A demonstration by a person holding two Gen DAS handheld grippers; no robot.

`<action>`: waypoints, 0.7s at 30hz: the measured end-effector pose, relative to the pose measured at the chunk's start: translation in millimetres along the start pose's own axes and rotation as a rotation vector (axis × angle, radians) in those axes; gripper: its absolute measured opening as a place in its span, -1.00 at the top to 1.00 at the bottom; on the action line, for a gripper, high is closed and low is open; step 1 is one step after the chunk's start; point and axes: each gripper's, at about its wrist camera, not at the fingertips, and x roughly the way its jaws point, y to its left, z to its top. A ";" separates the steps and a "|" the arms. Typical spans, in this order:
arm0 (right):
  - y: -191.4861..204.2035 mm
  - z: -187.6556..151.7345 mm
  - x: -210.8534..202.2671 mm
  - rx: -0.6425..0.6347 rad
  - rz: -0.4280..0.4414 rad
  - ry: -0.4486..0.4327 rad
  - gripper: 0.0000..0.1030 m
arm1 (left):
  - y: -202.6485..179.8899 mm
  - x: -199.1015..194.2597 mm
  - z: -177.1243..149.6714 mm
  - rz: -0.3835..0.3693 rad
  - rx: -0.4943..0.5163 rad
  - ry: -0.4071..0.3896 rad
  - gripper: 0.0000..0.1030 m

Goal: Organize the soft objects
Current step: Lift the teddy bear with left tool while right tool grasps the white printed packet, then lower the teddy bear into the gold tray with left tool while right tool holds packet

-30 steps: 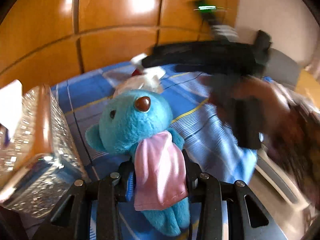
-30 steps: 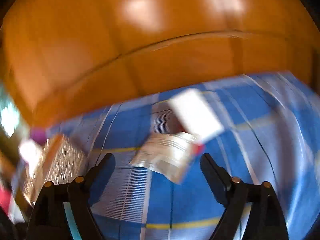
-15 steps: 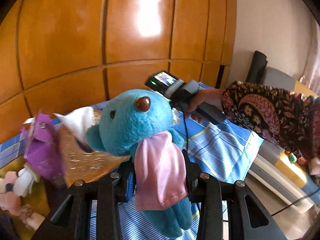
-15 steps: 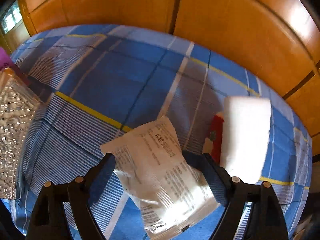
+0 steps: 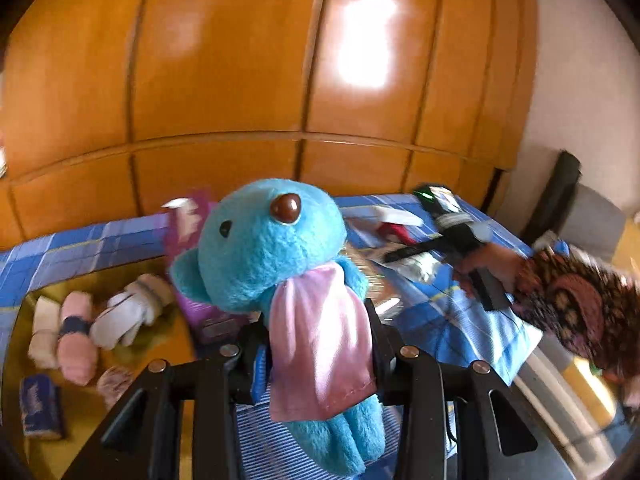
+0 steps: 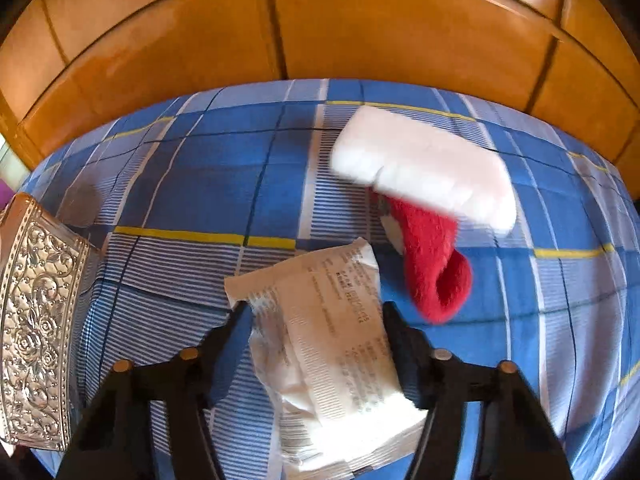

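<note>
A blue plaid bedsheet point(image 6: 208, 184) with yellow and white lines covers the bed, and glossy orange-brown wooden wardrobe panels point(image 5: 248, 80) rise directly behind it, catching bright window glare. To the far right in the left wrist view a pale wall point(image 5: 580, 80) begins where the panels end.

The left hand-held gripper point(image 5: 316, 344) is closed tight on a blue teddy bear point(image 5: 272, 252) wearing a pink satin cloth, clamping it at the body and holding it upright above the bed's edge. Below and to the left lies a yellow surface point(image 5: 132, 344) carrying several rolled socks point(image 5: 76, 344) in white, pink and blue, with a purple box point(image 5: 200, 308) just beside them.

The right hand-held gripper point(image 6: 316, 320) points steeply down at the sheet; its jaws have just been closing, and a white printed packet point(image 6: 332, 340) lies between them, the fingers at its edges, though a firm grip cannot be told. Just beyond the packet rests a red Christmas stocking point(image 6: 432, 256) with a white cuff, flat on the sheet. An embossed silver box point(image 6: 36, 320) sits at the left edge of that view.
</note>
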 end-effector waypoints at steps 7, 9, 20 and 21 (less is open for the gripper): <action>-10.2 -24.7 -20.2 0.164 0.044 -0.050 0.10 | 64.1 -19.9 -10.9 0.100 -0.133 -0.003 0.24; -9.9 -31.8 -22.2 0.182 0.079 -0.037 0.10 | 86.9 -27.9 -17.3 0.138 -0.176 0.001 0.24; 12.6 -31.5 -16.1 0.085 0.016 0.038 -0.21 | 168.1 -34.9 -63.1 0.296 -0.296 0.117 0.23; 15.0 -31.9 -16.0 0.077 0.013 0.038 -0.22 | 170.7 -31.4 -65.9 0.297 -0.304 0.132 0.22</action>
